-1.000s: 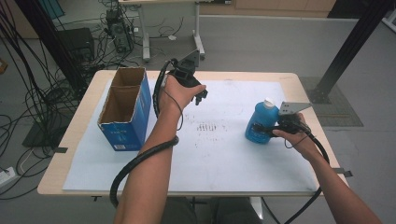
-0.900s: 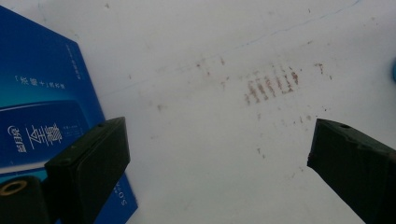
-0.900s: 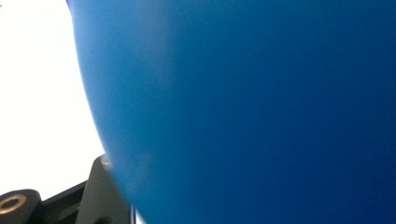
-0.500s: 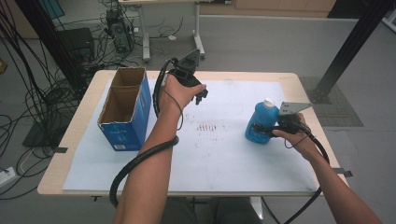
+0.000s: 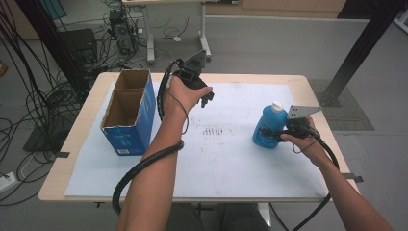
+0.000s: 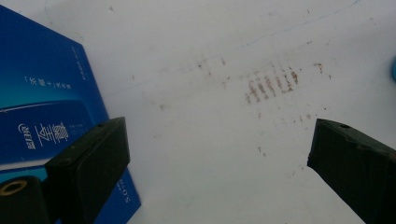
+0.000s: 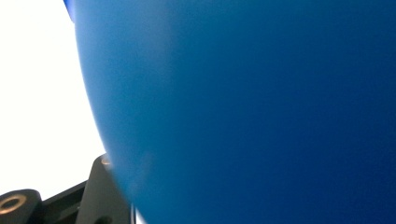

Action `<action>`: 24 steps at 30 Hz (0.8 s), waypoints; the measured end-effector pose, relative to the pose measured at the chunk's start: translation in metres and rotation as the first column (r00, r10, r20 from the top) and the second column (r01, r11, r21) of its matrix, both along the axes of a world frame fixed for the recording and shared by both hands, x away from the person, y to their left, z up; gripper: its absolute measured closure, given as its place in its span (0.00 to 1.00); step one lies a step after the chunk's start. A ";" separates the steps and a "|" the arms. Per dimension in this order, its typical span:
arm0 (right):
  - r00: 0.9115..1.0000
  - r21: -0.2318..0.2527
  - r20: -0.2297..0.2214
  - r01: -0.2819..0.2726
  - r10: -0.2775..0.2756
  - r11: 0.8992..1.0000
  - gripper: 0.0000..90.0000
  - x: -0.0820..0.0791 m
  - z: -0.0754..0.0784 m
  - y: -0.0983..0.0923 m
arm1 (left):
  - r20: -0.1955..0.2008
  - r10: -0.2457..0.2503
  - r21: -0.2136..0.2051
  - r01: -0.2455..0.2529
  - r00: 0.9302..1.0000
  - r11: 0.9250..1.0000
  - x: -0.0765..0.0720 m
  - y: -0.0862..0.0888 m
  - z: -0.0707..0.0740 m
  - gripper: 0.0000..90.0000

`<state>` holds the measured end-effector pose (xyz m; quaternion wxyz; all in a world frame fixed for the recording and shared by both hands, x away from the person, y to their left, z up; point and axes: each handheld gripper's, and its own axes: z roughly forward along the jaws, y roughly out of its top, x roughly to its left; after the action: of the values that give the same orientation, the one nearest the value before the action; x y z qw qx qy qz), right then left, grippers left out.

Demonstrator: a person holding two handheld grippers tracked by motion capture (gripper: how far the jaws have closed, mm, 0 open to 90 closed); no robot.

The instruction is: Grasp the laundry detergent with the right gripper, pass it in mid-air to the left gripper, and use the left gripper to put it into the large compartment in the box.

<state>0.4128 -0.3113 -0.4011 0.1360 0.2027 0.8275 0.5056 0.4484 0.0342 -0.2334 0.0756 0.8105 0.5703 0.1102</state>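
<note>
Presently, taking the blue carton as landmark:

- Carton: open-topped, upright at the white mat's left edge.
- Left gripper: raised just right of the carton, jaws spread wide, nothing between them; smudged marks on the mat lie beneath.
- Blue bottle: white-capped, upright, well right of the carton.
- Right gripper: against the bottle's right side; clamped or not, cannot tell.

Step, judged: securing the bottle. Next calls for a firm squeeze, then carriage leftward toward the carton.

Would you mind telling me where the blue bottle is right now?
In the high view, the blue bottle stands upright on the white mat at the table's right side, right against the right gripper, far from the open blue box.
</note>
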 end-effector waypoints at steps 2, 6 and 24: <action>1.000 0.000 0.000 -0.001 0.001 1.000 0.47 0.000 0.000 0.000 | 0.001 0.002 0.002 -0.002 1.000 1.000 0.000 0.001 0.000 0.06; 1.000 0.001 -0.002 0.000 0.000 1.000 0.48 0.000 0.000 0.000 | 0.002 0.001 0.002 -0.001 1.000 1.000 -0.001 0.002 0.000 0.06; 1.000 -0.002 -0.013 0.004 -0.004 1.000 0.49 0.000 0.001 0.000 | 0.004 0.001 0.004 -0.001 1.000 1.000 -0.002 0.004 0.004 0.06</action>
<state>0.4131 -0.3115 -0.4004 0.1317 0.2074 0.8285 0.5033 0.4465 0.0377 -0.2296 0.0751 0.8101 0.5703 0.1130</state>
